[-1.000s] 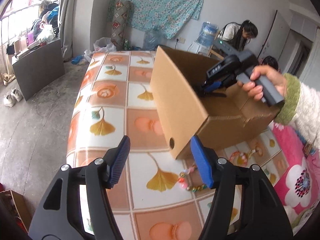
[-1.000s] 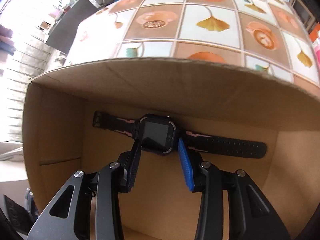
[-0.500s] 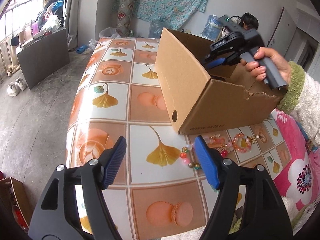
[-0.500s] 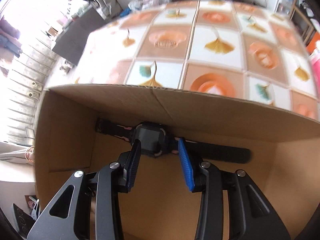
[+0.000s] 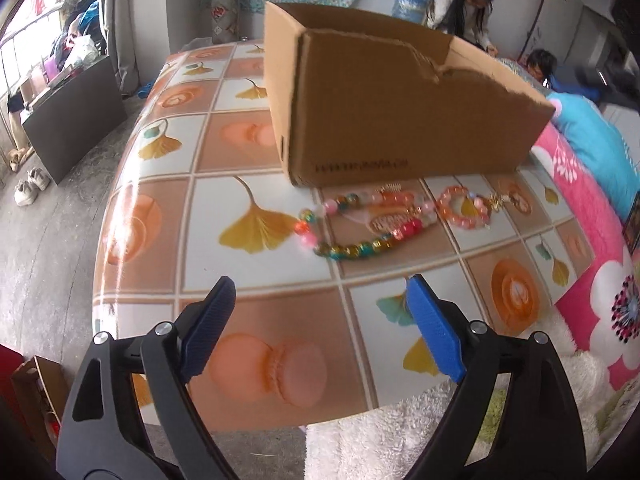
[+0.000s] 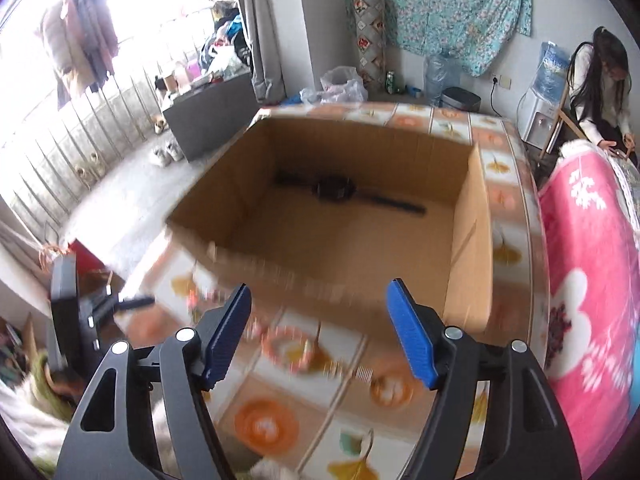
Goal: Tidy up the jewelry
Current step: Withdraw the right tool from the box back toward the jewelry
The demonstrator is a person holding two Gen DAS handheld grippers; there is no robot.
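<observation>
On the table (image 5: pixel 168 216), beads (image 5: pixel 360 224) lie just beside the box (image 5: pixel 400 120); a watch (image 6: pixel 336 190) rests inside it. Both grippers, left (image 5: pixel 320 320) and right (image 6: pixel 320 332), hover empty, fingers opening.

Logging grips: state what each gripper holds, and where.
Nothing. Left gripper and right gripper are both opening, empty; watch lies in the box.
</observation>
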